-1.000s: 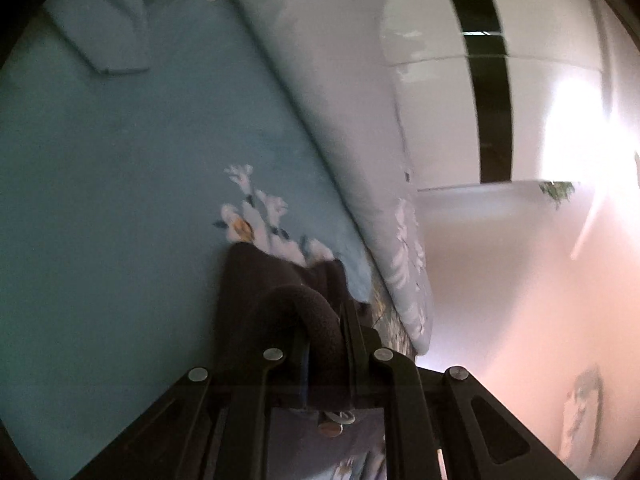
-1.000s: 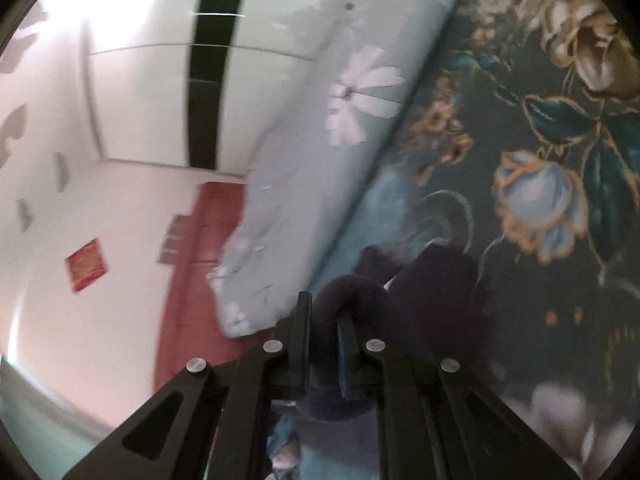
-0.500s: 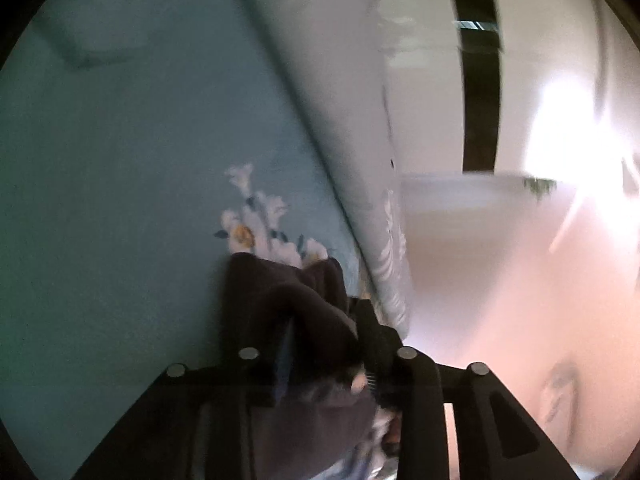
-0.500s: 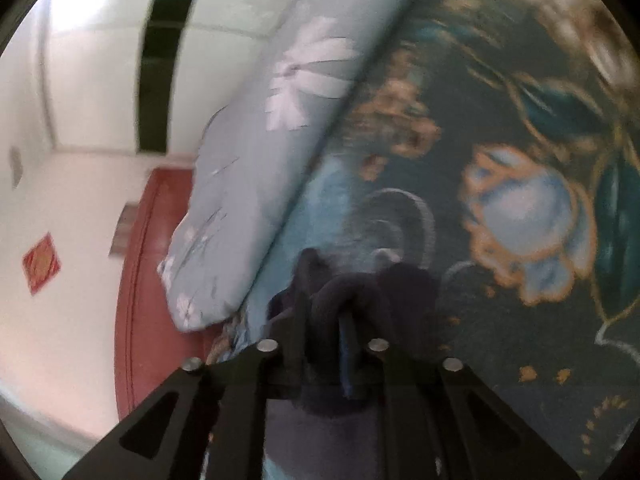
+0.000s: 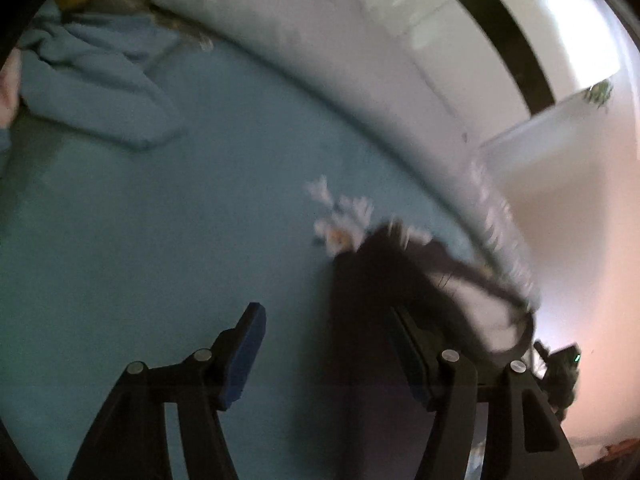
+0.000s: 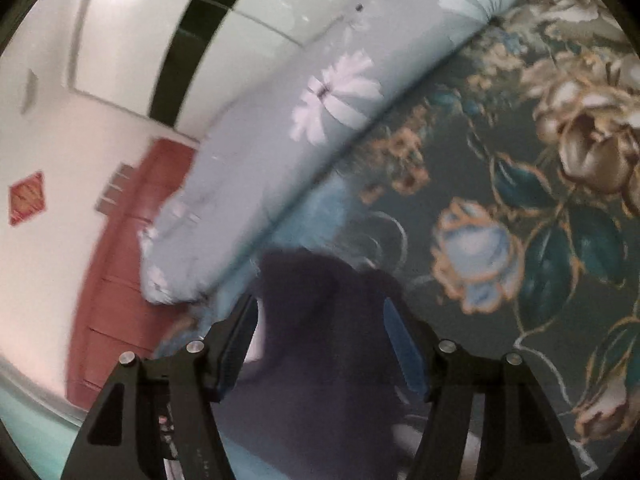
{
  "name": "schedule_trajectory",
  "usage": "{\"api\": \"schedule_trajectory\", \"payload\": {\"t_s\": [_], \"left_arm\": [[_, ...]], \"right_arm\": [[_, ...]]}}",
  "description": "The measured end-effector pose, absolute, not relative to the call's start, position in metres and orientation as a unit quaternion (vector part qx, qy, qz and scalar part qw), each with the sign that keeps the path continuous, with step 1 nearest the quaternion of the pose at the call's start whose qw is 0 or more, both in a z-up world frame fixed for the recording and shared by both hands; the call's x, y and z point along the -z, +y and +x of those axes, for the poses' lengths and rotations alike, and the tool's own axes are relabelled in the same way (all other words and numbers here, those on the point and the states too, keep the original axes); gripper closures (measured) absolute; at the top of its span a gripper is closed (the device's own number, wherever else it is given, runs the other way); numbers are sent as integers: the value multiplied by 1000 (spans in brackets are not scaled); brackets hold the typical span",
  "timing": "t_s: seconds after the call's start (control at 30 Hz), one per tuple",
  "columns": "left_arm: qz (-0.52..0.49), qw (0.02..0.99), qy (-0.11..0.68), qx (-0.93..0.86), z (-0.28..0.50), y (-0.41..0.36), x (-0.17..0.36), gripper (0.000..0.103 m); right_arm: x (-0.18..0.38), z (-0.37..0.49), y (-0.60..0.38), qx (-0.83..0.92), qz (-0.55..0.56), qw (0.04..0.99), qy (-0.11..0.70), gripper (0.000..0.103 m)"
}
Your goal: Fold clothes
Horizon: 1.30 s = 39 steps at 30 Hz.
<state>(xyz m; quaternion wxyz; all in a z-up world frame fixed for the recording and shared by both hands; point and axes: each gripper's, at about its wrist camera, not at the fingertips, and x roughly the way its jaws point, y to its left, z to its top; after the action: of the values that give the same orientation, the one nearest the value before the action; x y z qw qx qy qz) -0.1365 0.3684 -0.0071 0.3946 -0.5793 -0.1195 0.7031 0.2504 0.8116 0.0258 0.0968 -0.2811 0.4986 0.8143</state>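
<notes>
A dark navy garment [image 5: 376, 280] lies on the light blue bedsheet [image 5: 160, 240] in the left wrist view, close to the right finger. My left gripper [image 5: 328, 320] is open, and the cloth is loose beside it. In the right wrist view the same dark garment [image 6: 320, 320] lies between the spread fingers on the dark floral bedspread [image 6: 520, 200]. My right gripper [image 6: 320, 316] is open over it and grips nothing.
A long pale blue flowered pillow or rolled quilt [image 6: 280, 140] runs along the bed's edge and shows in the left wrist view [image 5: 320, 40] too. A crumpled blue garment [image 5: 92, 80] lies at the far left. A red cabinet [image 6: 120, 272] and white walls stand beyond.
Both grippers were shut on the dark garment; both have opened and let it go. The cloth now lies on the bed. Both views have shifted.
</notes>
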Motion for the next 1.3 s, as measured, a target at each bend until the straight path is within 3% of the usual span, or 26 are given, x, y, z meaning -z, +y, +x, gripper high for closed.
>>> {"api": "schedule_trajectory", "payload": {"t_s": [0.33, 0.43, 0.57, 0.67, 0.77, 1.07, 1.3], "left_arm": [[-613, 392, -159, -668, -147, 408, 23, 37], [-622, 381, -154, -667, -148, 407, 26, 37], [-619, 432, -205, -623, -140, 381, 19, 35], [-605, 446, -176, -636, -122, 360, 10, 35], [-590, 456, -141, -651, -104, 350, 9, 32], [-624, 486, -179, -585, -90, 396, 39, 27], [-624, 497, -107, -593, -81, 434, 32, 26]], "right_arm": [[-2, 197, 812, -808, -337, 113, 471, 36], [3, 207, 809, -803, -335, 101, 483, 36], [10, 226, 803, -797, -329, 79, 500, 36], [15, 240, 799, -792, -325, 63, 513, 35], [20, 254, 795, -787, -320, 47, 525, 23], [22, 238, 778, -785, -324, -12, 528, 20], [22, 189, 764, -794, -369, -19, 483, 19]]}}
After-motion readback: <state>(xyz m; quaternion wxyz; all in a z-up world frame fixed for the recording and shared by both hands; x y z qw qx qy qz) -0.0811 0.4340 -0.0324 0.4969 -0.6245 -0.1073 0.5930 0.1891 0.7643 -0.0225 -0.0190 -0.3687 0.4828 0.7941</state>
